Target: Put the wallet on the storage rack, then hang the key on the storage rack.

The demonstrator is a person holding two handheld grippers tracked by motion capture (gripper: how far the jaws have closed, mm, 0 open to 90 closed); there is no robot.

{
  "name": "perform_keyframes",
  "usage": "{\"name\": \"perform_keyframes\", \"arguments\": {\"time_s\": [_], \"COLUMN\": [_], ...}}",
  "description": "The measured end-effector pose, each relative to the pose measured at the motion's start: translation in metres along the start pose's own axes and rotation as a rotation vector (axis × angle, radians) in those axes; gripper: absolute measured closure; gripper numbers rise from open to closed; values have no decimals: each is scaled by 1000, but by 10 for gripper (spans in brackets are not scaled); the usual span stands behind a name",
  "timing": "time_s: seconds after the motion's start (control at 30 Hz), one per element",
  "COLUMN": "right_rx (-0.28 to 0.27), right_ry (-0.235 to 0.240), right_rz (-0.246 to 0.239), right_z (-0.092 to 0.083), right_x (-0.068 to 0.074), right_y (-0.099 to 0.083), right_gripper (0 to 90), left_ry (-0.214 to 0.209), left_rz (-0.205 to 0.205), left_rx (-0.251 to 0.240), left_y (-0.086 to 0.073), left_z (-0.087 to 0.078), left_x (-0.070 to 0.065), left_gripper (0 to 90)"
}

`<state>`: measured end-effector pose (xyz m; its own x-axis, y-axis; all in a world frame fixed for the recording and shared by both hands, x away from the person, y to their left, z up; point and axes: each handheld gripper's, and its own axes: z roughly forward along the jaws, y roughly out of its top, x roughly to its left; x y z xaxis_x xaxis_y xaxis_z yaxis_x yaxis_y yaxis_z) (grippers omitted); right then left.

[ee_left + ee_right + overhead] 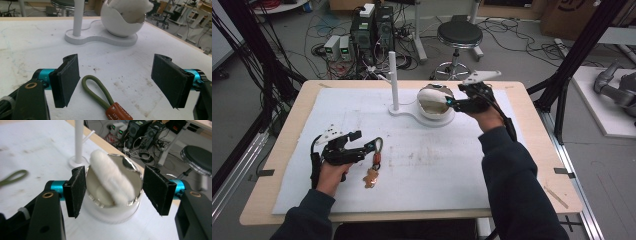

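Lying between left claw (115,82) jaws: keychain loop (98,91)

**Lettering on the leather tab**

Embossed letters are seen on the orange leather tab (117,112) of the green cord loop (97,88); they cannot be made out in full. No other text can be read.

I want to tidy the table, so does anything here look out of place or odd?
Only the white fluffy pad looks odd: it sticks up slanted out of the egg-shaped bowl. The keychain lies flat on the stained mat.
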<state>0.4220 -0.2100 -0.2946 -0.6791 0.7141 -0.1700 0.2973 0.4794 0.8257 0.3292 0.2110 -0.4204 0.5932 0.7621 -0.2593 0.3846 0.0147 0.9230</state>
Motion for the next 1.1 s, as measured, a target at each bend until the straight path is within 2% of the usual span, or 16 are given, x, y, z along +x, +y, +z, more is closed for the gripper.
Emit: {"name": "perform_keyframes", "arguments": {"time_s": [0.07, 0.13, 0.2, 0.27, 0.3, 0.33, 0.4, 0.5, 0.6, 0.7, 0.87, 1.1], "right_rx": [19, 23, 4, 3, 3, -13, -28, -47, -35, -43, -42, -40], "right_ry": [-10, -28, -5, 2, 2, 9, 0, -23, -69, -90, -98, -95], "right_rz": [41, 52, 99, 136, 136, 182, 218, 239, 210, 176, 192, 198], "right_z": [-16, -28, -36, -40, -40, -43, -45, -45, -43, -46, -47, -45], "right_x": [2, 5, 6, 8, 8, 9, 11, 14, 18, 20, 18, 19], "right_y": [-21, -44, -69, -92, -92, -111, -127, -144, -151, -149, -153, -155], "right_gripper": [322, 315, 308, 298, 298, 277, 263, 252, 254, 258, 258, 259], "left_ry": [10, 29, 28, 30, 30, 36, 34, 30, 24, 16, 7, 42], "left_rz": [-3, 15, 16, 15, 15, 13, 13, 20, 21, 34, 42, 21], "left_rx": [-12, -26, -29, -31, -31, -28, -27, -18, -17, -13, 0, 41], "left_y": [1, 2, 3, 3, 3, 2, 2, 1, 2, 3, 2, 0], "left_z": [-3, -4, -6, -7, -7, -7, -7, -6, -5, -3, -2, 0], "left_x": [2, 3, 5, 6, 6, 6, 6, 5, 2, -2, -3, -1], "left_gripper": [225, 195, 179, 179, 179, 179, 179, 180, 182, 183, 183, 184]}}
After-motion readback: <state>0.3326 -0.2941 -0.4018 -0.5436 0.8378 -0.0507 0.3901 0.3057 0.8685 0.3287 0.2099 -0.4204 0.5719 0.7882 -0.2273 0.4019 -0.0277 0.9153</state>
